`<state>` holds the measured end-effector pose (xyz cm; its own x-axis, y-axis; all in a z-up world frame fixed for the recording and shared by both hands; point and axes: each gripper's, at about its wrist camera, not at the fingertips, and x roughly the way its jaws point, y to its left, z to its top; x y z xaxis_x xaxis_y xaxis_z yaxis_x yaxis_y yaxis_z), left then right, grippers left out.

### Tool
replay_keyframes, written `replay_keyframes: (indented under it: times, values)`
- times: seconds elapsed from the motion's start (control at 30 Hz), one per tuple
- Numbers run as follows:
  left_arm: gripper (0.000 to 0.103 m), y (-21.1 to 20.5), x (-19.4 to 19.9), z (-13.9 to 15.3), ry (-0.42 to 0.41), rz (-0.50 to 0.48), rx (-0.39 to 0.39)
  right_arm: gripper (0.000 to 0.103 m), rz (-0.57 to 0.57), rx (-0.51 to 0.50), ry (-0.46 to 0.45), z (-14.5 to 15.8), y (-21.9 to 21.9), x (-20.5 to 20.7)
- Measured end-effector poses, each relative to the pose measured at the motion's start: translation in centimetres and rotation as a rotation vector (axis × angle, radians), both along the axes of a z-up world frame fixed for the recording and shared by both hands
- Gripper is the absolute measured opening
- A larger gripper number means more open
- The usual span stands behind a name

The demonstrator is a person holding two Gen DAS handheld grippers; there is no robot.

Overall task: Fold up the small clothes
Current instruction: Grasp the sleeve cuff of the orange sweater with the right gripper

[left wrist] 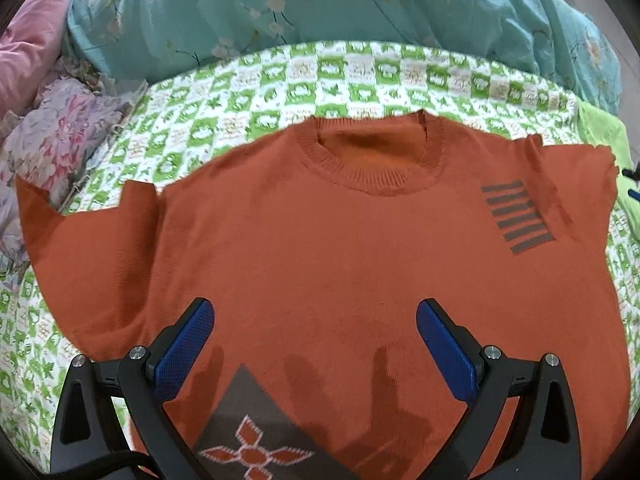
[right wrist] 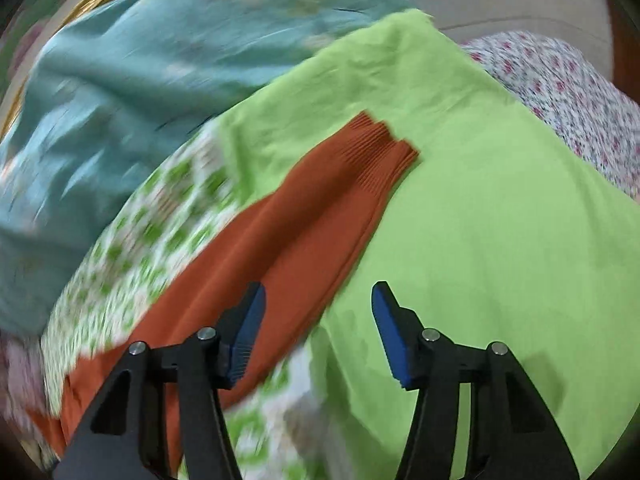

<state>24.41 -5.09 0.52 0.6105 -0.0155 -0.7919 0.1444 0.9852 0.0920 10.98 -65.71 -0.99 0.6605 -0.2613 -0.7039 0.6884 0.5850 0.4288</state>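
An orange knitted sweater [left wrist: 320, 248] is laid flat, front side up, on a bed sheet [left wrist: 280, 80] printed in green and white squares. The ribbed round collar [left wrist: 372, 160] is turned away from the left wrist camera. A block of grey horizontal bars [left wrist: 516, 216] is printed on the chest at the picture's right, and a grey patch with an orange and white flower motif [left wrist: 256, 432] is seen near the hem, at the bottom of the view. One sleeve is spread outward at the picture's left; part of its edge is cut off by the frame.

In the right wrist view, the other sleeve [right wrist: 280, 240] is stretched diagonally, with its ribbed cuff [right wrist: 380, 148] resting on a lime-green cloth [right wrist: 500, 220] that overlies the sheet. This view is blurred, most heavily on its left side.

The left gripper [left wrist: 316, 312] is held over the lower body of the sweater, its blue-padded fingers [left wrist: 188, 344] spread wide apart; nothing is gripped between them. The right gripper [right wrist: 318, 296] is held above the sleeve and the lime-green cloth. Its jaws are parted, less widely than those of the left, and nothing is clamped between the pads. Contact between either gripper and the fabric cannot be confirmed.

Beyond the sheet, a turquoise floral quilt [left wrist: 360, 12] is bunched along the far side. Pink bedding [left wrist: 36, 48] and a flowered fabric [left wrist: 60, 136] are noted at the far left. A white cloth with small pink flowers [right wrist: 568, 96] is seen beyond the lime-green cloth.
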Motion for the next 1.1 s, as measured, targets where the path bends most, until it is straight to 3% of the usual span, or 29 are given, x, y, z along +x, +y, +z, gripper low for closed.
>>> replay_keyframes:
  times: [0.2, 0.27, 0.33, 0.47, 0.57, 0.73, 0.9, 1.1]
  values:
    - [0.101, -1.0, 1.9, -2.8, 0.069, 0.000, 0.020, 0.050, -0.066, 0.005, 0.050, -2.7, -4.8, 2.9]
    - [0.101, -1.0, 2.3, -3.4, 0.081, 0.000, 0.018, 0.040, -0.062, -0.008, 0.041, -2.8, -5.3, 2.9]
    - [0.101, -1.0, 2.4, -3.7, 0.090, -0.002, 0.008, 0.008, -0.039, -0.008, 0.022, -2.3, -5.3, 3.0]
    - [0.101, -1.1, 2.1, -3.8, 0.090, -0.014, -0.013, 0.007, 0.050, -0.062, -0.063, 0.6, -2.4, 2.6]
    - [0.101, -0.9, 1.3, -3.5, 0.091, -0.026, -0.040, 0.006, 0.175, -0.081, -0.127, 3.5, 2.2, 3.1]
    - [0.101, 0.2, -0.4, -2.7, 0.082, -0.050, -0.089, 0.006, 0.493, -0.044, -0.217, 6.9, 14.9, 5.9]
    - [0.101, 2.7, -2.2, -2.0, 0.073, -0.062, -0.142, 0.006, 0.829, 0.083, -0.265, 6.3, 29.5, 10.4]
    - [0.101, 6.2, -3.5, -1.5, 0.079, -0.033, -0.210, 0.006, 1.036, 0.255, -0.248, 2.7, 41.6, 14.7]
